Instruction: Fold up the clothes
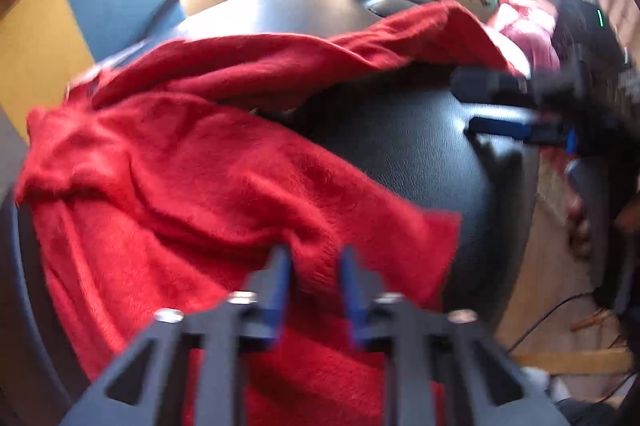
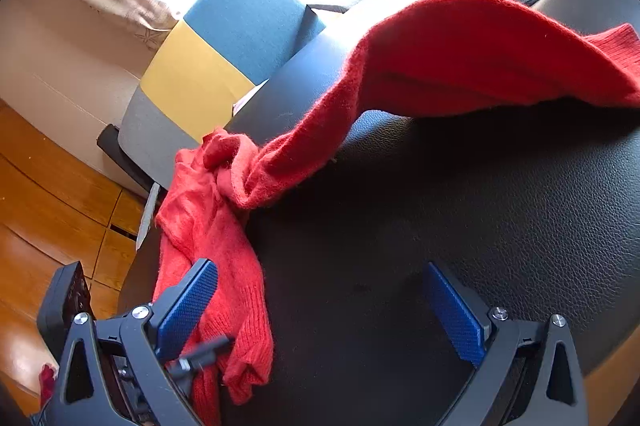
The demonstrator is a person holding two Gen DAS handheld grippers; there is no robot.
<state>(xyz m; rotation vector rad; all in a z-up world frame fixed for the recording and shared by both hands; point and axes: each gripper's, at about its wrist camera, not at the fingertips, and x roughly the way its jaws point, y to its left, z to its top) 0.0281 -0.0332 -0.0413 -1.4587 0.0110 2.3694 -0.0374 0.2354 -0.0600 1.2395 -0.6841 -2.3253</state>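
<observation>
Left wrist view: the left gripper [image 1: 314,262] has its 2 jaws drawn narrow around a fold of the fuzzy red sweater [image 1: 208,162], near its edge, so it looks pinched. The sweater sprawls rumpled over a black leather-look table [image 1: 420,146], one part lifted at the far side. The right gripper [image 1: 476,106] sits over bare tabletop with a gap between its fingers.

Right wrist view: the right gripper [image 2: 320,306] has jaws spread wide, holding nothing, above the bare table [image 2: 460,206]. The sweater [image 2: 460,58] is bunched at the left edge, a sleeve [image 2: 224,286] trailing down.

I'd say keep the pinch on 1 layer and flatten it before creasing. No readable writing anywhere.
</observation>
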